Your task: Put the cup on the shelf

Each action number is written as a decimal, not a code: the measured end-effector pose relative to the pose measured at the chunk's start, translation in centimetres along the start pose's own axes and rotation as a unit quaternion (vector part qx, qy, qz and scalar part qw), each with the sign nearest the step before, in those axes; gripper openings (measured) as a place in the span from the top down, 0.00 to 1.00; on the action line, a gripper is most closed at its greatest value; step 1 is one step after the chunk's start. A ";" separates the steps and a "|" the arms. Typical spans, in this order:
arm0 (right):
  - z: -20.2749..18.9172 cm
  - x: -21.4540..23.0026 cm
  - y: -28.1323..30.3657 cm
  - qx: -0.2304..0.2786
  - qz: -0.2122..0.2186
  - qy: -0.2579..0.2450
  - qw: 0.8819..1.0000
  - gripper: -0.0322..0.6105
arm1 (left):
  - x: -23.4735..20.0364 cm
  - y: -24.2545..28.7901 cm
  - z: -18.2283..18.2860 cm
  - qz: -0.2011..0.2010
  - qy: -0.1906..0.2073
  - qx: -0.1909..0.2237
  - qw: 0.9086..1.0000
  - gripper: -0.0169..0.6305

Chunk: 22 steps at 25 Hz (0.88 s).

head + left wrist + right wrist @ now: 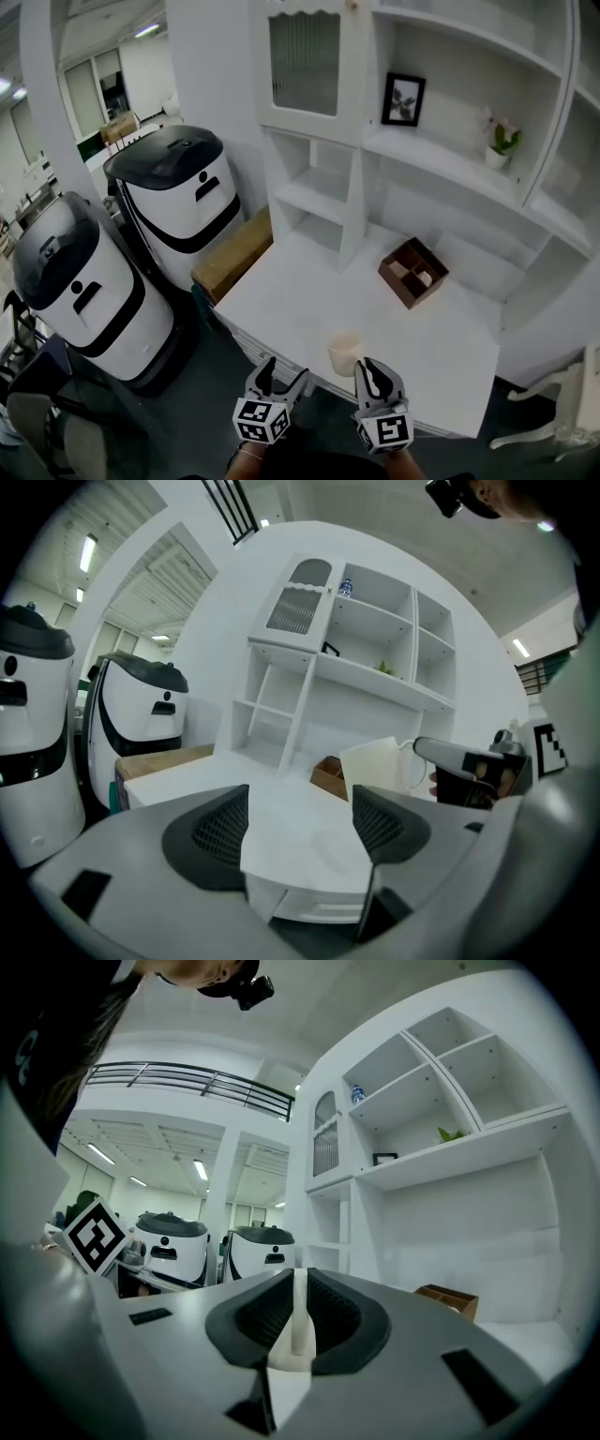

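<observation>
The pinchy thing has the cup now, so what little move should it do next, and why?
Probably lift the cup and carry it forward toward the shelf. The right gripper has its jaws closed on the cup's thin edge, the cup is at the table's near edge, and the shelf stands further back and higher. The left gripper is open, holding nothing.

Matt cream cup [343, 352], smooth white tabletop [300, 292], brown wooden box [412, 273], ribbed black fingers [264, 1316]
</observation>
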State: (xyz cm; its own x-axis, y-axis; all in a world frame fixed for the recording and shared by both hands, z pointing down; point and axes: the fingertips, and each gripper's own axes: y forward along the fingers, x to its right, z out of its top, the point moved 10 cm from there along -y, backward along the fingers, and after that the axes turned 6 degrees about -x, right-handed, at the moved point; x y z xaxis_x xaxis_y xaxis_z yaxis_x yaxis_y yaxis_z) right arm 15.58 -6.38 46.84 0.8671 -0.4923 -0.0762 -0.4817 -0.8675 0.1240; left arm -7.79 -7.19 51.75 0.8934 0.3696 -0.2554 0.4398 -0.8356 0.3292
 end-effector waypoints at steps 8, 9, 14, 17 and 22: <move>2.1 -2.7 9.6 0.001 -0.024 0.005 1.000 0.86 | -9.2 3.7 5.8 -0.029 0.027 0.004 0.999 0.46; 2.3 -3.0 10.6 0.001 -0.027 0.006 1.000 0.86 | -10.3 4.0 6.2 -0.032 0.028 0.003 0.999 0.46; 2.1 -4.3 14.8 -0.001 -0.048 0.014 0.999 0.86 | -14.5 5.4 6.9 -0.046 0.020 -0.013 0.999 0.46; 2.7 -4.5 17.0 0.004 -0.055 0.012 0.998 0.86 | -16.4 6.1 7.1 -0.046 0.017 -0.021 0.999 0.46; 4.9 -3.9 20.0 0.021 -0.065 0.004 0.998 0.86 | -18.2 7.3 7.6 -0.051 0.001 -0.028 0.998 0.46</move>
State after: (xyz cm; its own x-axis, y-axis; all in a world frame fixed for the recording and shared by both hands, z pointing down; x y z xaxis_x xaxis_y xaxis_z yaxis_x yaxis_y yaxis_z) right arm 1.95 -22.19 44.73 0.9231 -0.3759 -0.0814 -0.3708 -0.9260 0.0711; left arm -21.55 -23.07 51.85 0.8443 0.4521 -0.2877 0.5322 -0.7698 0.3523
